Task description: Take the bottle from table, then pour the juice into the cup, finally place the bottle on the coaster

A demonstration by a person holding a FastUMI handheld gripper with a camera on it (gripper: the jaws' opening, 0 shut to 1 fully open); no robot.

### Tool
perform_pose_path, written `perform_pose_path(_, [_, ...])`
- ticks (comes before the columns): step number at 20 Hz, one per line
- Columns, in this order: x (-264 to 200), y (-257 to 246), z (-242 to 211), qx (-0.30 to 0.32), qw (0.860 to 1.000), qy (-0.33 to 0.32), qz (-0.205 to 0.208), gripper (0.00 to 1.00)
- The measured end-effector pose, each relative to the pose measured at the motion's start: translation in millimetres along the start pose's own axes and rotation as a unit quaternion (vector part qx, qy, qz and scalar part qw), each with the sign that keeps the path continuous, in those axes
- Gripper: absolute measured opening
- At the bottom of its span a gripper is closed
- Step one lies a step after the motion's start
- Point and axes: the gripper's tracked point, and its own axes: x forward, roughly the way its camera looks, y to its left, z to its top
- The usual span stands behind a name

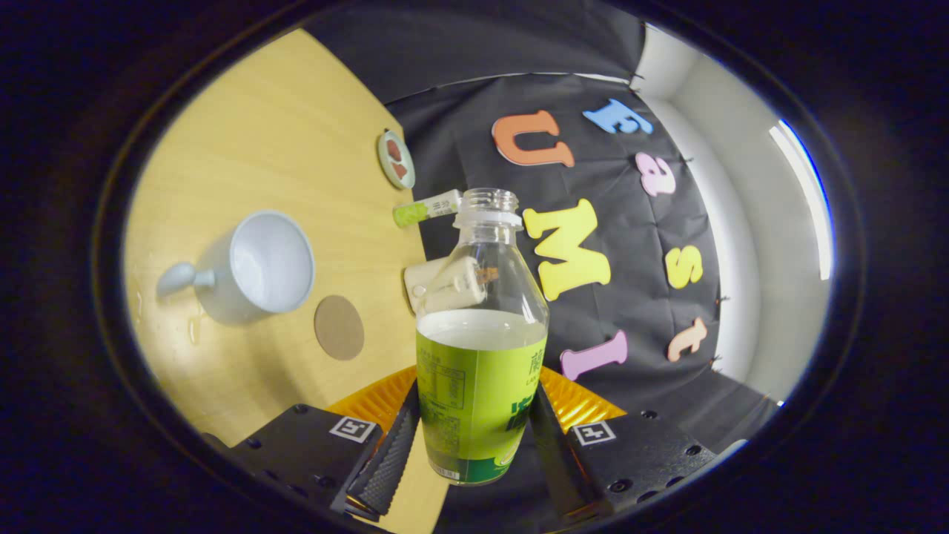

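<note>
Bottle [480, 348] half-full between pressing fingers [385, 452], cup [256, 267] empty

bottle [480, 386] label: print too small to read (fiducial squares on tongs [474, 437])

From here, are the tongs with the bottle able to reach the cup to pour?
Probably yes. The tongs grip the uncapped bottle on both sides, and bare table lies between it and the empty cup; only the flat coaster sits near.
</note>
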Motion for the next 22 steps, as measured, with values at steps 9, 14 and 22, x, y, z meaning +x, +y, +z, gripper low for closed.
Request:
perform_pose_path(9, [10.3,-36.1,53.4,0.334,0.940,-0.035,0.068,0.82])
perform_pose_path(14, [34.5,-30.7,70.7,0.493,0.863,-0.053,0.090,0.81])
perform_pose_path(22, [103.8,37.9,58.6,0.540,0.835,-0.022,0.105,0.81])
